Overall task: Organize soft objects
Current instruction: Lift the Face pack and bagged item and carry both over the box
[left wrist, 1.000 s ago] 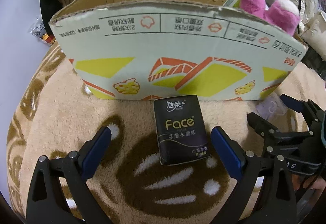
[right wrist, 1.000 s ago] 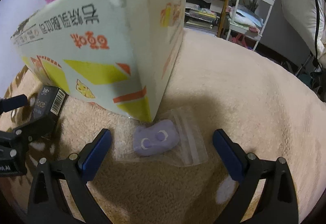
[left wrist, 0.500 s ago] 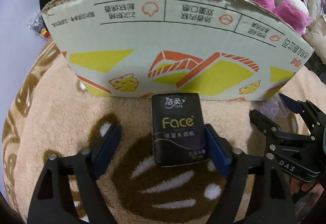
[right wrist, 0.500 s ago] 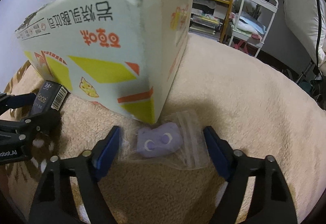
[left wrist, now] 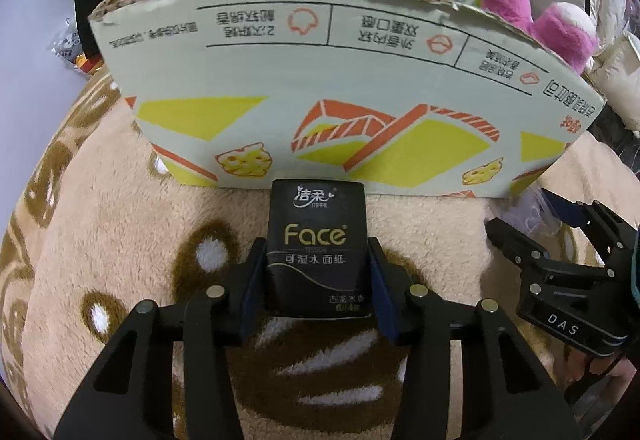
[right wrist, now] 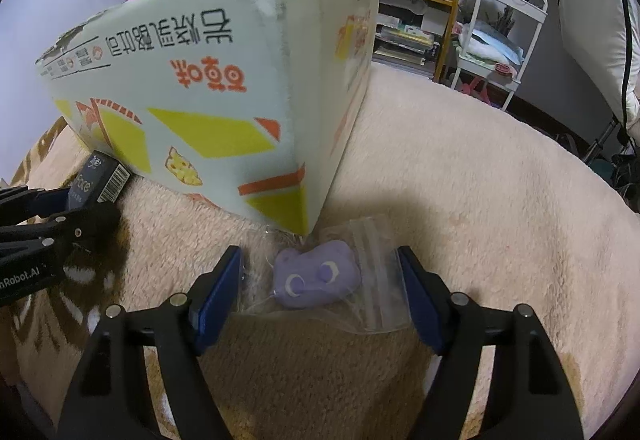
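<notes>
Left wrist view: the left claw (left wrist: pixel 318 280) is closing, its pads pressing a black tissue pack (left wrist: pixel 317 252) lying on the blanket (left wrist: pixel 120 240) against the box (left wrist: pixel 320 87).

Right wrist view: the right claw (right wrist: pixel 320 292) is closing around a bagged purple toy (right wrist: pixel 316 276) at the box corner, pads touching the bag's edges.

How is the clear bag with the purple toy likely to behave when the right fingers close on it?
The bag looks like thin, wrinkled film, so it will probably crumple and slide rather than hold its shape. The purple toy sits loose inside and may shift sideways. The right gripper is closing with the bag between its fingers; a pinch on film alone could let the toy dangle.
</notes>
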Action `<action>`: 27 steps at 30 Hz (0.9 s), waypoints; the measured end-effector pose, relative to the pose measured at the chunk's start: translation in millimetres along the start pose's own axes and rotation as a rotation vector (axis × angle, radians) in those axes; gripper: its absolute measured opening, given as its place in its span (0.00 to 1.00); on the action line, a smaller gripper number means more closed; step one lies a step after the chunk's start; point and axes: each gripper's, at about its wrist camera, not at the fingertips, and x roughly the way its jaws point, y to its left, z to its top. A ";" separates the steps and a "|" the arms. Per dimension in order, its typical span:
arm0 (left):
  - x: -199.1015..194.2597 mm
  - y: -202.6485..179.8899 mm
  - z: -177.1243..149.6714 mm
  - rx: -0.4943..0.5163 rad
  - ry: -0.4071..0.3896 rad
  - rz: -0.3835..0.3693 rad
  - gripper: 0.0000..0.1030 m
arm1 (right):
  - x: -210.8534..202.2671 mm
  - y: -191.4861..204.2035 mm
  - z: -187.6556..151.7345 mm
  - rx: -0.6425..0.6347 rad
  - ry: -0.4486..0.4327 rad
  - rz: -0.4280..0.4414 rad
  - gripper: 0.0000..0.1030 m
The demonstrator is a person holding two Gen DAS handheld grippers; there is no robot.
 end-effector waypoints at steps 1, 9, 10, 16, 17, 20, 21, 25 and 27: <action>-0.7 -0.1 -0.8 0.000 0.000 0.001 0.44 | -0.1 0.0 0.2 0.001 0.002 0.000 0.78; -4.7 2.8 -4.2 -0.011 -0.006 0.020 0.44 | -10.0 5.4 -4.9 -0.011 0.008 0.005 0.75; -6.2 3.5 -5.3 -0.012 -0.012 0.029 0.44 | -10.4 6.4 -5.5 -0.015 0.011 0.008 0.75; -16.5 6.3 -9.6 -0.013 -0.034 0.073 0.44 | -15.9 7.2 -8.5 -0.003 0.019 0.016 0.74; -20.0 8.4 -10.0 -0.015 -0.039 0.078 0.44 | -16.8 6.7 -8.3 0.000 0.020 0.016 0.73; -31.0 14.2 -11.9 -0.019 -0.049 0.088 0.44 | -22.3 6.1 -8.6 0.000 0.014 0.021 0.73; -35.0 15.0 -12.6 -0.022 -0.054 0.091 0.44 | -25.6 6.3 -9.0 -0.002 0.006 0.021 0.73; -46.5 16.8 -15.8 -0.023 -0.071 0.092 0.44 | -34.9 7.5 -10.0 0.011 -0.016 0.032 0.73; -53.3 16.1 -17.3 -0.024 -0.083 0.093 0.44 | -40.4 8.3 -10.0 0.017 -0.029 0.039 0.73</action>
